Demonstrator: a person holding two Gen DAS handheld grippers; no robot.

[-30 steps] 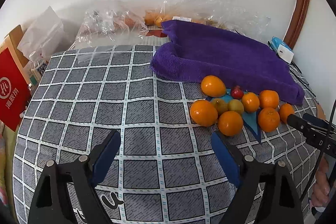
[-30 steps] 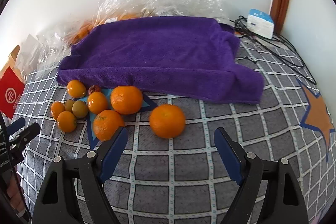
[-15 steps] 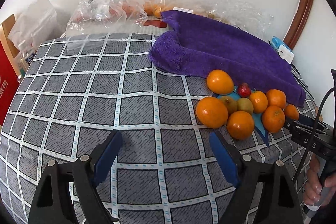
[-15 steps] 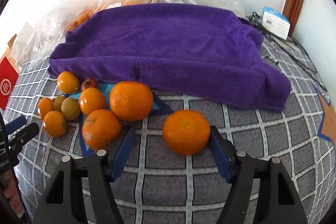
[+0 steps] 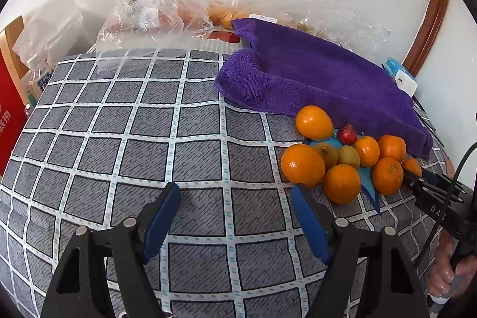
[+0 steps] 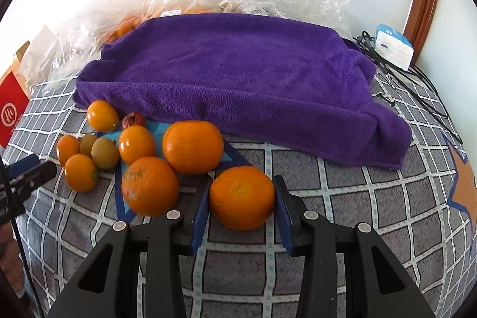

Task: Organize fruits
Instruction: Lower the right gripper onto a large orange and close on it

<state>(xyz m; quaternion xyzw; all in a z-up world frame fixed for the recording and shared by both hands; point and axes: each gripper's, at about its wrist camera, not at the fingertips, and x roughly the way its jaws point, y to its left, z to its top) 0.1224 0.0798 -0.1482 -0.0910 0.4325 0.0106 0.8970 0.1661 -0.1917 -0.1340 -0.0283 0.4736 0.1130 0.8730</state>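
Note:
A cluster of oranges [image 6: 193,146], small kumquat-like fruits [image 6: 102,115], two green-brown fruits [image 6: 105,153] and a red strawberry [image 6: 133,120] lies on a grey checked cloth before a purple towel [image 6: 238,73]. My right gripper [image 6: 241,194] has its blue pads on both sides of a separate orange [image 6: 241,197], touching or nearly touching it. My left gripper [image 5: 235,213] is open and empty, left of the cluster [image 5: 342,157]. The right gripper's tip also shows in the left wrist view [image 5: 423,184].
Clear plastic bags with more fruit [image 5: 155,20] lie along the back wall. A red box [image 6: 12,112] stands at the left. A white and blue box [image 6: 393,45] with black cables [image 6: 417,85] sits at the back right.
My right gripper moved forward onto the separate orange and its jaws narrowed around it. My left gripper shifted slightly toward the fruit cluster and stayed open.

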